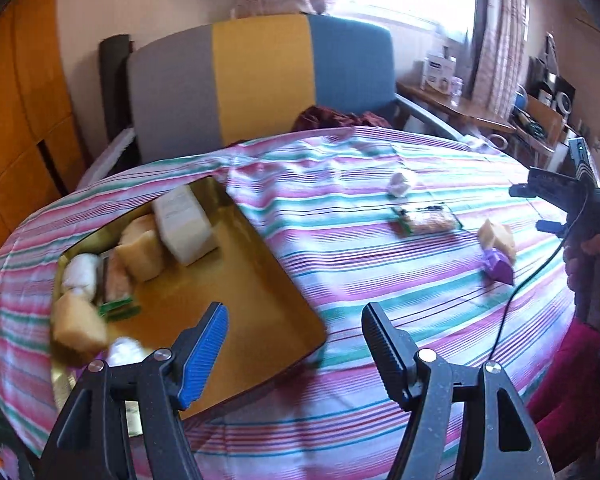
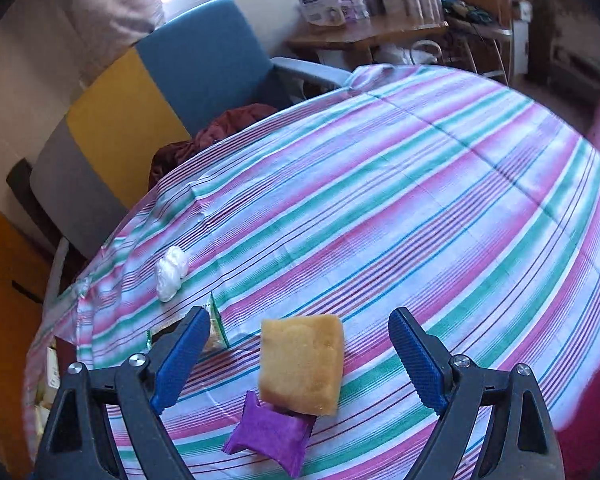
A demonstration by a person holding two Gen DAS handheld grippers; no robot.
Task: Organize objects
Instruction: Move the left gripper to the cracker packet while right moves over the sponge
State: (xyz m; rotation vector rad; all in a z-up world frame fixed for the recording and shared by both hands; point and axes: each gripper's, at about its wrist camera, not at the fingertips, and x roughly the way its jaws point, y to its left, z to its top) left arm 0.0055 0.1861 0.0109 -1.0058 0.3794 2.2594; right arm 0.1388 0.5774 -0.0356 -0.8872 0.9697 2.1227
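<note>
The left gripper [image 1: 294, 326] is released, its ribbed jaws spread wide with nothing between them, positioned above the near right corner of the gold tray [image 1: 260, 280]. The right gripper [image 2: 296, 332] is likewise released and empty, its blue ribbed pads [image 2: 180, 364] flanking the yellow sponge block [image 2: 302, 364] without contact. The tray is a shallow, glossy metal rectangle lying on the striped tablecloth [image 1: 380, 280]; its left half holds a white wrapped box [image 1: 186, 226], several tan sponge blocks [image 1: 142, 248], white wrapped rolls [image 1: 80, 274] and a green-edged packet [image 1: 118, 308], while its right half is bare reflective metal. On the open cloth to the right of the tray lie a small crumpled white wrapper [image 1: 400, 184], a flat green-ended snack packet [image 1: 424, 220], and the porous yellow sponge block [image 1: 498, 236], which touches a purple foil sachet [image 2: 270, 436] and partly overlaps it. These loose items sit well apart from the tray and near the table's right edge. The cloth is soft, creased and drapes over the rounded table edge. A chair [image 1: 260, 80] with grey, yellow and blue panels stands just beyond the far edge.
</note>
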